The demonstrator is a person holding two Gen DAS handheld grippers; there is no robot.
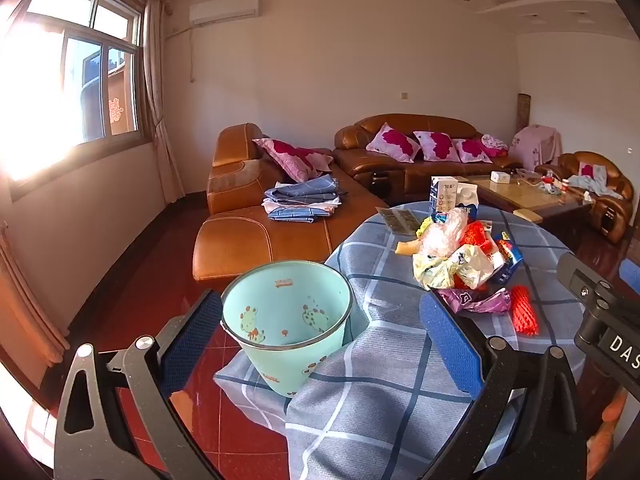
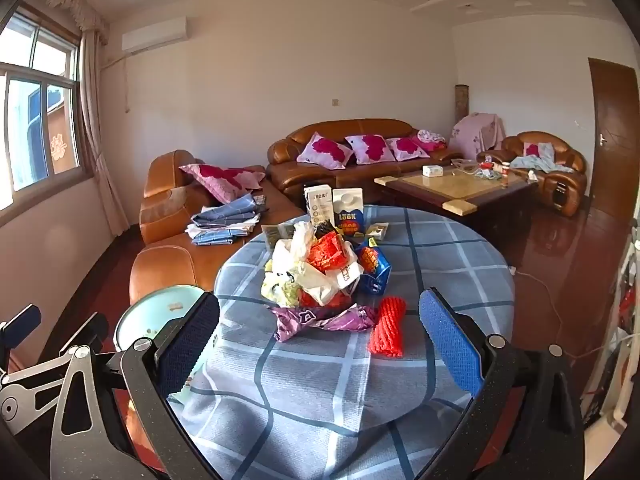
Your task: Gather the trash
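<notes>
A heap of trash lies on the round table with the blue checked cloth: plastic bags, a red wrapper, a blue snack pack, a purple wrapper and a red foam net. The heap also shows in the left wrist view. A mint-green bin stands beside the table's left edge, empty inside. My left gripper is open around the bin's width, above it. My right gripper is open, just short of the purple wrapper and foam net.
Two cartons stand behind the heap. A brown leather sofa with pink cushions and folded cloths, a coffee table and an armchair fill the room behind. The floor is glossy red tile.
</notes>
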